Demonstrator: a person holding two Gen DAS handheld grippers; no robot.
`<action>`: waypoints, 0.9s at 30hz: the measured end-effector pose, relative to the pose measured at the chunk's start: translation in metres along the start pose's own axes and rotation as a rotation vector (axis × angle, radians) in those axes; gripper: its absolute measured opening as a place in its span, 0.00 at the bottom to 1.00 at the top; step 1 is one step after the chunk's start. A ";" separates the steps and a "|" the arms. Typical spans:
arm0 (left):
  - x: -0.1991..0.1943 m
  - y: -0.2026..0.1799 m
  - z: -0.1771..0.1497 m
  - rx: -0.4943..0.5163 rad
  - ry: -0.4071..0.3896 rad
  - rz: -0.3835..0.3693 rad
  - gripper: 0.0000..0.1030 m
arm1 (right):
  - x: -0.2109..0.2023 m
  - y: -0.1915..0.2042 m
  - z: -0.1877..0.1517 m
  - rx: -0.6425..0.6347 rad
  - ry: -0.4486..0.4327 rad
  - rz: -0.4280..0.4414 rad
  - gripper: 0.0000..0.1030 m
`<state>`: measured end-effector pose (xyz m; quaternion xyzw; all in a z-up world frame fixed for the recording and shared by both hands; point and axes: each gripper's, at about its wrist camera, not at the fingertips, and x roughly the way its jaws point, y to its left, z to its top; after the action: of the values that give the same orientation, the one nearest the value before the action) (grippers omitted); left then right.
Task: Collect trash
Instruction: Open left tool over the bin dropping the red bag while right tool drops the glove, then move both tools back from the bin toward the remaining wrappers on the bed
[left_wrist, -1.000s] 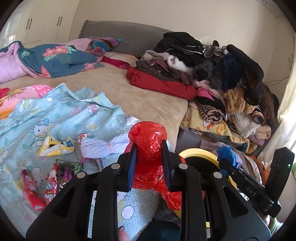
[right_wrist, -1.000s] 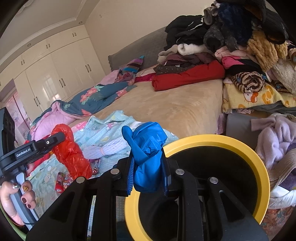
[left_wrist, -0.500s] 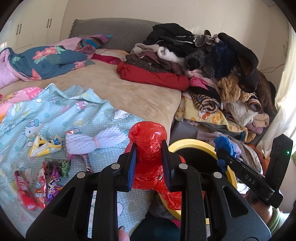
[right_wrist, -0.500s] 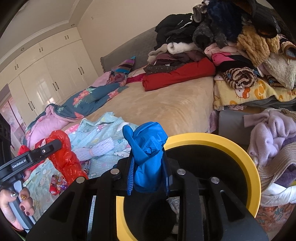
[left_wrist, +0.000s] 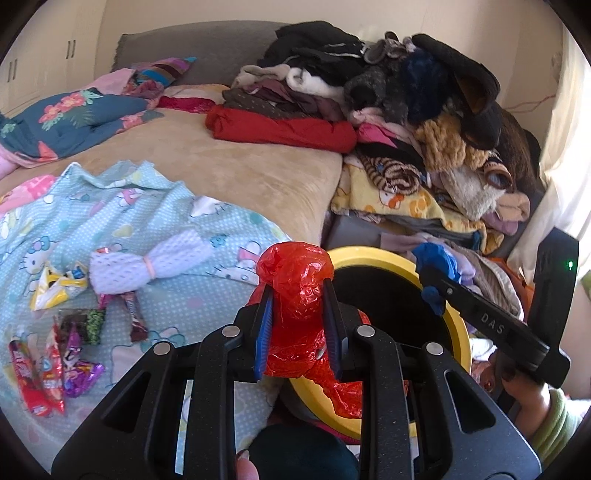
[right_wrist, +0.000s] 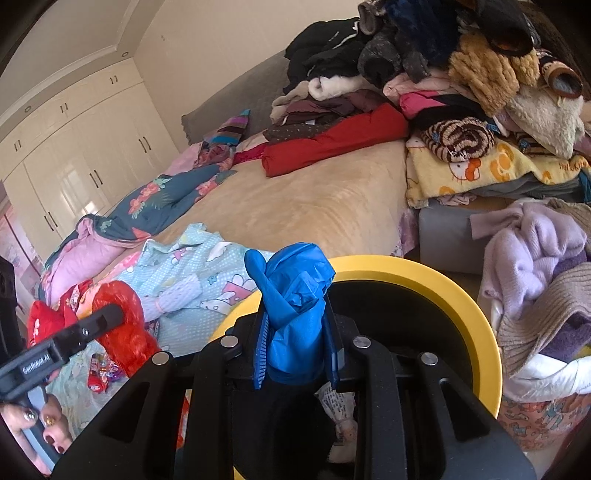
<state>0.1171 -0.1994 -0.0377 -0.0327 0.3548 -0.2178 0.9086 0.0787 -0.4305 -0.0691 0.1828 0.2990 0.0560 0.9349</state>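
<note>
Two grippers are in use, each clamped on one piece of trash. The left gripper (left_wrist: 298, 325), at lower centre of the left wrist view, has its jaws nearly closed on a crumpled red plastic bag (left_wrist: 297, 295); the bag bulges above the fingertips and trails down below them. The right gripper (right_wrist: 295, 336), at lower centre of the right wrist view, has its jaws nearly closed on a wad of blue plastic (right_wrist: 295, 295), which stands upright between the pads.

Directly behind and below the right gripper sits a bin with a yellow rim (right_wrist: 461, 295) and dark interior; the blue wad is over its near edge. In the left wrist view the same bin (left_wrist: 369, 256) lies just right of the red bag, whose tail hangs across the rim.

Left of the left gripper, candy wrappers (left_wrist: 55, 373) and a white mesh bundle (left_wrist: 147, 262) lie on a light-blue patterned sheet (left_wrist: 110, 206). A clothes pile (left_wrist: 406, 110) fills the upper right.
</note>
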 end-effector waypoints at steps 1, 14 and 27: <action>0.002 -0.002 -0.001 0.004 0.005 -0.003 0.18 | 0.000 -0.001 0.000 0.004 0.000 0.001 0.24; 0.016 -0.008 -0.010 -0.024 0.030 -0.012 0.69 | 0.008 -0.028 -0.005 0.107 0.019 -0.030 0.60; -0.014 0.018 -0.007 -0.076 -0.066 0.066 0.89 | 0.000 -0.001 -0.004 -0.014 -0.051 -0.052 0.77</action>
<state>0.1099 -0.1771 -0.0379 -0.0626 0.3335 -0.1731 0.9246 0.0761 -0.4303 -0.0725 0.1700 0.2793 0.0292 0.9446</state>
